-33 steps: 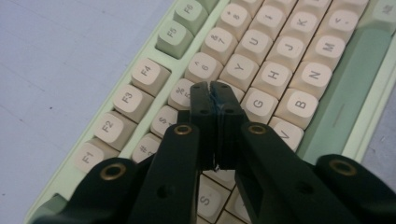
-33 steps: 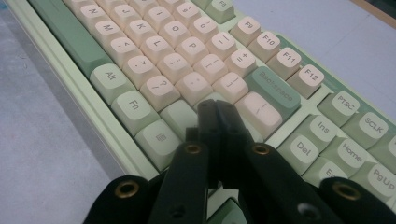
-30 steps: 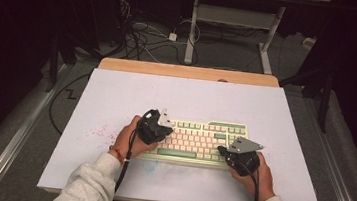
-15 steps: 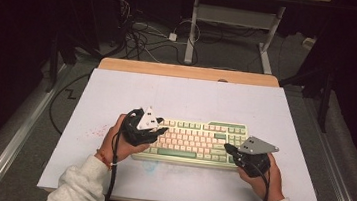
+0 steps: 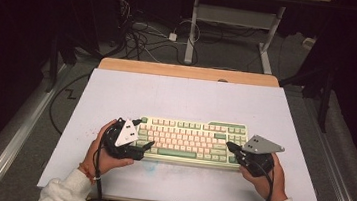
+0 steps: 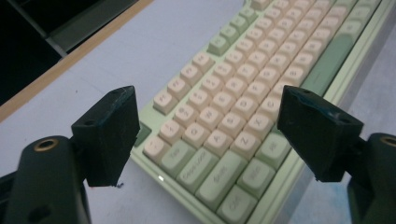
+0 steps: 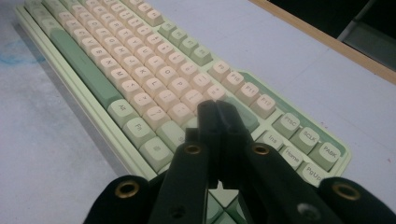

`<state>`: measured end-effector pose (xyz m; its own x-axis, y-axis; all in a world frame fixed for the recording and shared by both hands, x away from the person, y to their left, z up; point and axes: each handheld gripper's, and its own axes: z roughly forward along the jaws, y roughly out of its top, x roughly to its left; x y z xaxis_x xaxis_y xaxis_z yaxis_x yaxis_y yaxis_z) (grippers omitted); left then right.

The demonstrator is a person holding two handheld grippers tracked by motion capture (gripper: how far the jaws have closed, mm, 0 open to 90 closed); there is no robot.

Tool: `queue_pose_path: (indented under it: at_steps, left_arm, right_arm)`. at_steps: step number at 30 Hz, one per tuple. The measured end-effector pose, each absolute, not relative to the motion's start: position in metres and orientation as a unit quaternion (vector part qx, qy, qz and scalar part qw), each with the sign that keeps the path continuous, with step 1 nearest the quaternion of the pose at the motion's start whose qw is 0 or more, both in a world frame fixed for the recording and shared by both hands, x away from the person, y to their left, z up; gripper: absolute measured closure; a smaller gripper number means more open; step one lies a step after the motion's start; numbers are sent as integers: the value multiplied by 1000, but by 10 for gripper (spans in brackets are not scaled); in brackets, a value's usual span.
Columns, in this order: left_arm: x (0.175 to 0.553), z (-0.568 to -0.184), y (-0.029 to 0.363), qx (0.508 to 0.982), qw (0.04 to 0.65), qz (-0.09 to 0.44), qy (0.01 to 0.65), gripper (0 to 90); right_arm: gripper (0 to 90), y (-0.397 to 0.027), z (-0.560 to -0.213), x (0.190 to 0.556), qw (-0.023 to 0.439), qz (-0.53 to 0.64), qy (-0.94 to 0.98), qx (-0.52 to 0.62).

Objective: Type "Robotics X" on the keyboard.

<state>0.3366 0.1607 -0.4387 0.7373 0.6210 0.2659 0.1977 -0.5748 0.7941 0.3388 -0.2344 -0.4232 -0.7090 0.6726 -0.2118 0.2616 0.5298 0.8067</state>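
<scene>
A pale green keyboard [image 5: 190,137] with cream and green keys lies on the white table top [image 5: 186,99], near the front. My left gripper [image 5: 145,133] is at the keyboard's left end. In the left gripper view its jaws [image 6: 212,135] stand wide apart, having just been opening, with the keyboard's left corner [image 6: 243,84] below and between them, untouched by the pads. At the right end sits my right gripper [image 5: 229,146]. In the right gripper view it [image 7: 217,116] is shut with nothing held, its tip over the keys [image 7: 116,60] near the right side.
A wooden strip [image 5: 189,72] borders the table's far edge. Beyond it on the floor lie tangled cables [image 5: 145,39] and a white desk frame [image 5: 235,18]. Bare white surface stretches behind and beside the keyboard.
My left gripper has slid left from over the keys to the keyboard's left end, and its jaws have opened wide. The right gripper has shifted a little toward the right end, still shut.
</scene>
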Motion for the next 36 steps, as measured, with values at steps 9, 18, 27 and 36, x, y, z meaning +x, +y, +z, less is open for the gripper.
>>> queue_pose_path:
  at_steps: [9, 18, 27, 36]
  left_arm:
    - [322, -455, 185, 847, 378, 259, 269, 194]
    - [313, -461, 198, 847, 374, 249, 283, 223]
    - [305, -466, 204, 850, 368, 234, 296, 211]
    - [306, -467, 207, 848, 364, 236, 303, 200]
  right_arm:
    - [900, -223, -417, 345, 260, 401, 834, 275]
    - [900, -196, -421, 364, 252, 386, 848, 263]
    - [900, -163, -431, 384, 235, 359, 869, 249]
    - [900, -143, -440, 391, 225, 335, 884, 236]
